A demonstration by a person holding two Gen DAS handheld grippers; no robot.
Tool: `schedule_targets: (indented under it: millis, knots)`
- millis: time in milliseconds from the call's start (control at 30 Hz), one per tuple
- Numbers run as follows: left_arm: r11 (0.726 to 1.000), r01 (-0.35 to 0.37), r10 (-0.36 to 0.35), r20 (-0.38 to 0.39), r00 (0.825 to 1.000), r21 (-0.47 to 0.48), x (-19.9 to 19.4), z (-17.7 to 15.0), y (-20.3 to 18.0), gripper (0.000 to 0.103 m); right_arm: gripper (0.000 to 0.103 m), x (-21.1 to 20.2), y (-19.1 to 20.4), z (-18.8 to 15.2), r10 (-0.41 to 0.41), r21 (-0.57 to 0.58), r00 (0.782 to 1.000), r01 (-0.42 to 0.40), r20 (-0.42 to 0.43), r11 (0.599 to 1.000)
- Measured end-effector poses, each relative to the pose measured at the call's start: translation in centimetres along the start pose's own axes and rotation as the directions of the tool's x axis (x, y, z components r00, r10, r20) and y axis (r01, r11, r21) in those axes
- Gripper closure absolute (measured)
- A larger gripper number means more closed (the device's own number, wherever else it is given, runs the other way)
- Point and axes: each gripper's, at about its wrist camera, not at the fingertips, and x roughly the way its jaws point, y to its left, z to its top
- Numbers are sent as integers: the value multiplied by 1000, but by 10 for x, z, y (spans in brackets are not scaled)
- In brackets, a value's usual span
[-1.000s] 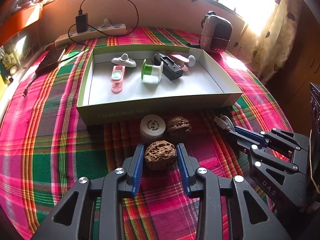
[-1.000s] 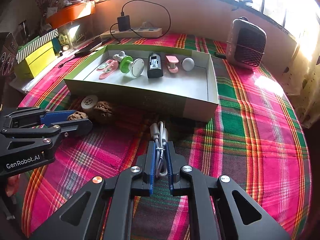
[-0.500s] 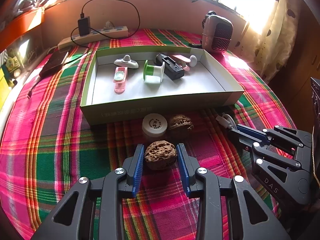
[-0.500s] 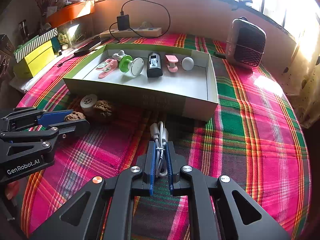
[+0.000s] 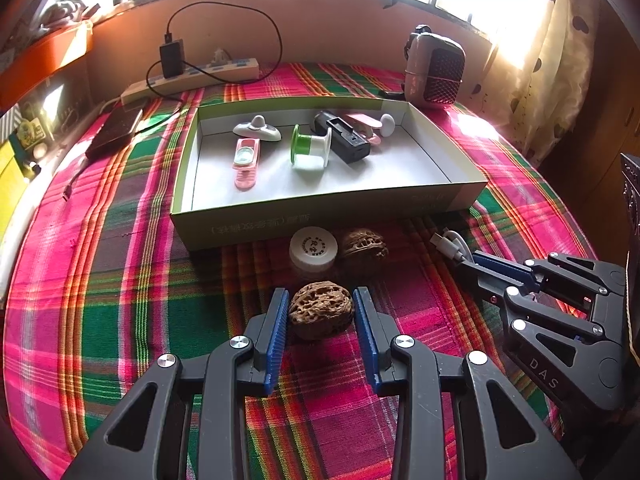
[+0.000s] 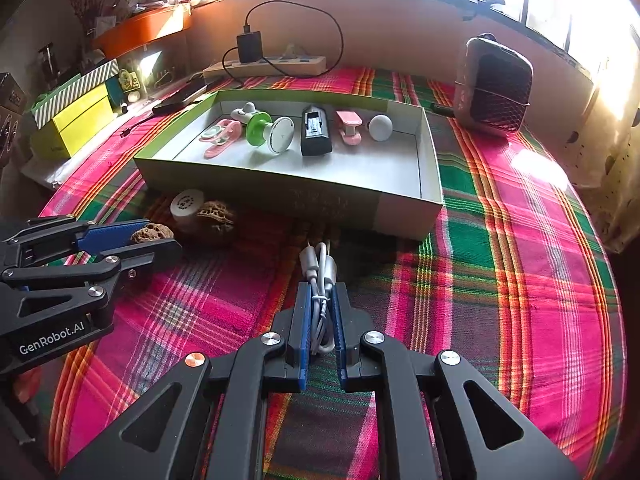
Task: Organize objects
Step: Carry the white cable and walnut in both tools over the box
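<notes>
My left gripper [image 5: 321, 304] is shut on a brown walnut [image 5: 321, 315], held just above the plaid cloth in front of the green-rimmed box [image 5: 320, 208]. My right gripper [image 6: 321, 300] is shut on a coiled white cable [image 6: 319, 276], also in front of the box [image 6: 408, 212]. A second walnut [image 5: 363, 245] and a white round cap [image 5: 313, 247] lie between the left gripper and the box. The box holds a pink clip [image 5: 246, 159], a green spool [image 5: 310, 148], a black device [image 5: 342, 136] and several other small items.
A grey speaker-like device [image 6: 496, 88] stands at the back right. A power strip with a black charger [image 5: 192, 74] lies by the far wall. A dark phone [image 5: 116, 130] lies at the left. Yellow and striped boxes [image 6: 76, 116] stand at the far left.
Both grippers have lifted and drawn back slightly with their objects; the box and loose items look a little farther away. Nothing was released.
</notes>
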Motion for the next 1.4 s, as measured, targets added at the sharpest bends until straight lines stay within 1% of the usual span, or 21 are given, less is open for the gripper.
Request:
schedule_targets:
  millis: [467,600,933,1400]
  knots:
    - [1000,-15,15,45,999,13,-14,3,-2,72,92,-9,3,3,30,12,999,-30,19,999]
    - [999,-41,39,64,997,22,-18,5,-3,72,92,-13,3,5,33,13,999,-34,28,999]
    - [999,-35,34,84,996,13,-24,16,2,72,92,-21,1,19,30,12,998,-31,62,999]
    - [1000,-28,29,105,994,-12,-22,39,13,72,92,-19,-7,40,13,19,996,-15,88,1000]
